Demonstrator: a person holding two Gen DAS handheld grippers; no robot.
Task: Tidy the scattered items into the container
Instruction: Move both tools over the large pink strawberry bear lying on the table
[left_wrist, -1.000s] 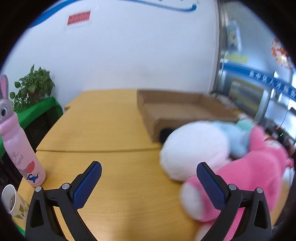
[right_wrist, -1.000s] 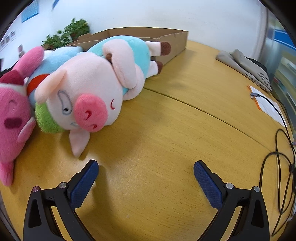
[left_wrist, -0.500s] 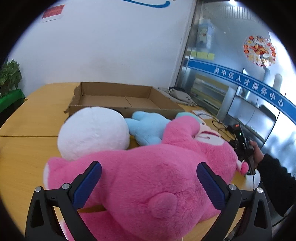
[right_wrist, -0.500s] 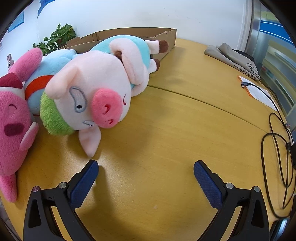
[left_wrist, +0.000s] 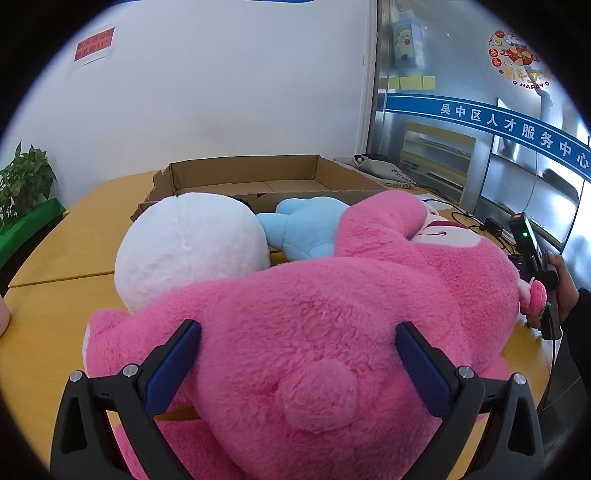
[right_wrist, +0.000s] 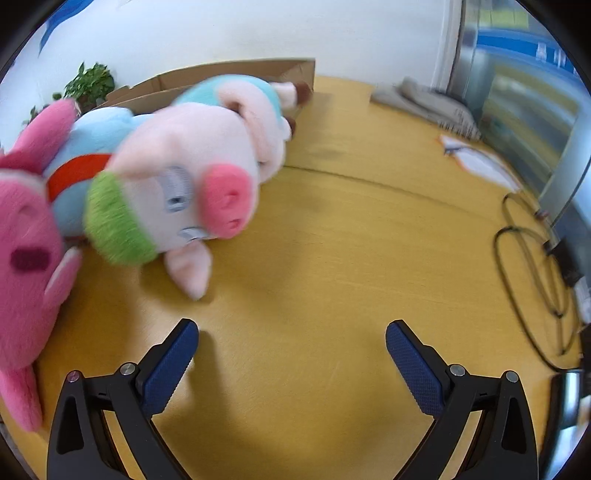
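Observation:
A big pink plush bear (left_wrist: 332, 314) lies on the yellow table, and its back fills the space between the open jaws of my left gripper (left_wrist: 297, 354). A white plush (left_wrist: 188, 247) and a light blue plush (left_wrist: 306, 229) lie behind it, in front of the open cardboard box (left_wrist: 258, 177). In the right wrist view a pig plush (right_wrist: 199, 173) with a pink snout lies beside the pink bear (right_wrist: 26, 243) and the blue plush (right_wrist: 96, 136), with the box (right_wrist: 229, 70) behind. My right gripper (right_wrist: 291, 354) is open and empty over bare table.
A potted plant (left_wrist: 22, 181) stands at the far left. Black cables (right_wrist: 535, 258) and papers (right_wrist: 480, 162) lie on the table's right side, with a grey cloth (right_wrist: 424, 103) at the back. The person's hand holding the other gripper (left_wrist: 543, 266) shows at the right.
My left gripper has swung right from bare table and closed in on the pink bear, which now sits between its jaws. My right gripper has shifted, and the pig plush looks blurred and nearer.

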